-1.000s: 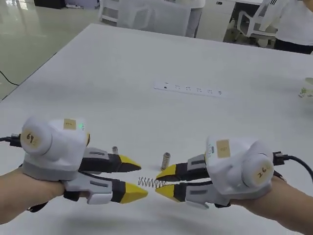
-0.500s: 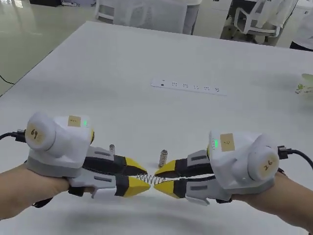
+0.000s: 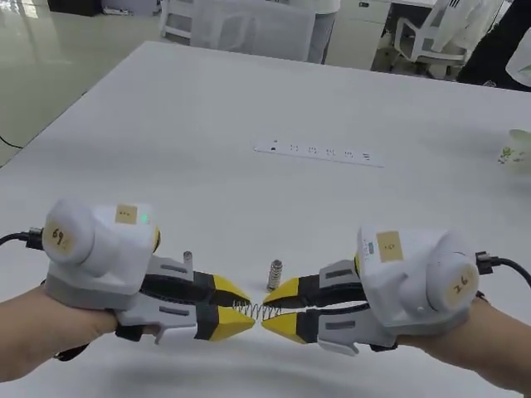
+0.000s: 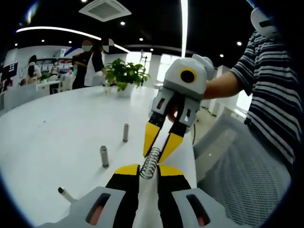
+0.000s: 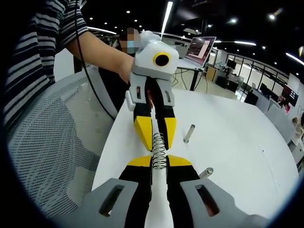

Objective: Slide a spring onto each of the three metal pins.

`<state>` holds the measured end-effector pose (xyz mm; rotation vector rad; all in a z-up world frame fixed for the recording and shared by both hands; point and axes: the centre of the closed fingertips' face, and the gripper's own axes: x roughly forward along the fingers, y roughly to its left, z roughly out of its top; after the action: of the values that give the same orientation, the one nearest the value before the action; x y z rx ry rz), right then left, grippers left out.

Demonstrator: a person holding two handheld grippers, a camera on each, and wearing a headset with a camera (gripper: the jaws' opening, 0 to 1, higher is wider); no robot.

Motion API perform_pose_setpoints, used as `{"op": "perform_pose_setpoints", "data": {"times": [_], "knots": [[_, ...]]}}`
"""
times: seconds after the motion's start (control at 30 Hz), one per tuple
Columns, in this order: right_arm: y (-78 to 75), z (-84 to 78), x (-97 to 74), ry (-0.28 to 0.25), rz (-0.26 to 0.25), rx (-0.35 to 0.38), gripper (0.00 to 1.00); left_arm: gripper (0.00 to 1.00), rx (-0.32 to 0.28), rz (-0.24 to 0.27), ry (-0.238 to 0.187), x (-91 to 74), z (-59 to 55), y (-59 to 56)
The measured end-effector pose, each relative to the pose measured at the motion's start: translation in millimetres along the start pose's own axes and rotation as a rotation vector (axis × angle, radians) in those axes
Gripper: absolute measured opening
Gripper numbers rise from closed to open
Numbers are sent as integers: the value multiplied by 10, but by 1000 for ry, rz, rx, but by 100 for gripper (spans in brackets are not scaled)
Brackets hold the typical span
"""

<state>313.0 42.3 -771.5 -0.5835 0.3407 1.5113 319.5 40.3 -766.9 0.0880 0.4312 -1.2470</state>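
Left gripper: nearest the person, held low over the table. Its yellow tips are clenched on the left end of the spring.
Right gripper: level with the left one and facing it tip to tip. Its jaws are clamped on the spring's other end.
Spring: held horizontal and clear of the table, bridging the small gap between the two pairs of tips. In the head view both ends are covered by the yellow tips and a few middle coils are exposed. In the left gripper view it rises from between that gripper's own jaws.
Sprung pin: upright, just beyond the right gripper's tips. A coil already sits around it.
Bare pin: upright, just beyond the left gripper. Its foot is hidden by the gripper body.
Third pin: thin and leaning, low in the left gripper view. It is too small to tell whether it carries a coil.
Power strip: flat, well beyond the pins, at mid-table.
Cup: at the right edge and cut off. Its markings are unreadable.
Chairs: past the far table edge, partly cropped.
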Motion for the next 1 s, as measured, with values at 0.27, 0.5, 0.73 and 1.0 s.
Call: {"op": "perform_pose_setpoints", "data": {"times": [0.27, 0.5, 0.73, 1.0], "knots": [[14, -18, -10, 7, 21, -3, 8, 3, 28, -16, -3, -1, 7, -40], [17, -10, -19, 5, 22, 6, 8, 3, 44, -32, -3, -4, 27, -56], [24, -71, -65, 6, 12, 50, 9, 2, 42, -44, -3, 1, 31, -87], [33, -104, -96, 8, 5, 59, 8, 2, 43, -58, 1, 6, 37, -114]]}}
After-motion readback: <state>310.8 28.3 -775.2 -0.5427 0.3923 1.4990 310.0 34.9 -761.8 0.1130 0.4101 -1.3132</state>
